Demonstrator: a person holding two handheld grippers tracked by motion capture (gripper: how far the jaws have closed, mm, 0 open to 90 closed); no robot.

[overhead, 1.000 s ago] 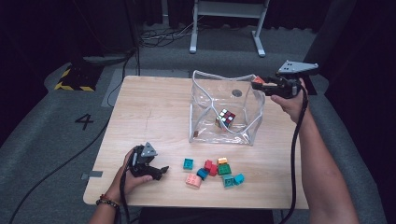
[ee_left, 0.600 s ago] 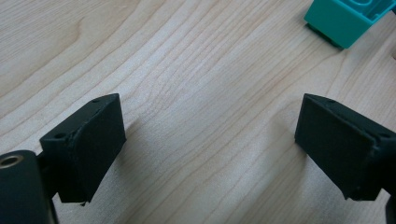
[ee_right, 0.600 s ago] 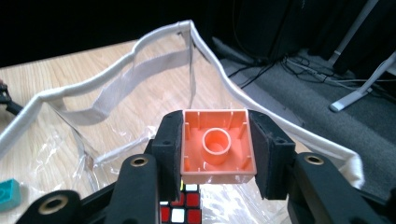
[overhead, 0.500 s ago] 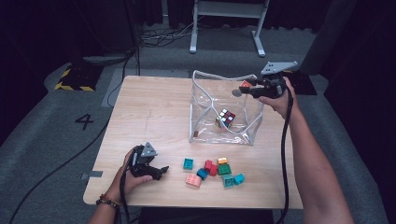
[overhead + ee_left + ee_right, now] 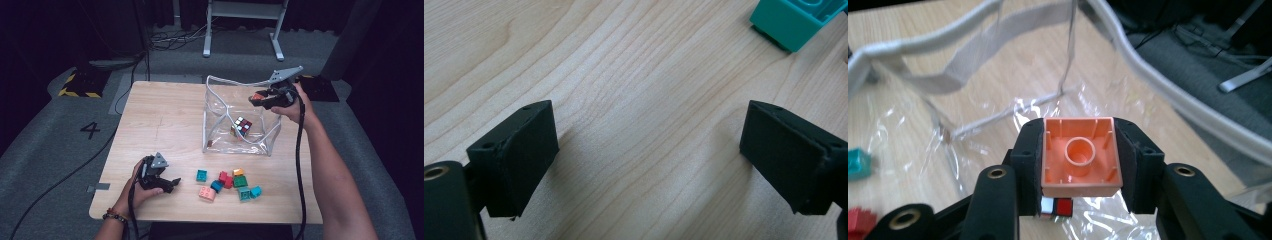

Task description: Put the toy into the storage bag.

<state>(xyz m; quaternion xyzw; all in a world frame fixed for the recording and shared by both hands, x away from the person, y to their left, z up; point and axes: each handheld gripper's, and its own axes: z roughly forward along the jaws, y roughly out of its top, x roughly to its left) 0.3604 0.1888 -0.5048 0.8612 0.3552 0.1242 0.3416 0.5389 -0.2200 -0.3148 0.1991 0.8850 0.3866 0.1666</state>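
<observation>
Right gripper [image 5: 257, 99] clamped on orange block [image 5: 1081, 156], above clear bag's [image 5: 215, 85] open mouth at desk's [image 5: 160, 115] far right; left gripper [image 5: 172, 184] agape, empty.

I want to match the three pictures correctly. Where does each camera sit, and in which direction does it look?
High view: fixed above the person's side, facing forward and down on the table; both forearms, left gripper and right gripper show.
Left gripper view: rides the left gripper, looking down at bare wood past its open jaws; a teal block sits ahead.
Right gripper view: rides the right gripper, looking into the clear bag; its jaws clamp an orange block.
Shared: bag, orange block and puzzle cube appear in the high and right gripper views.
</observation>
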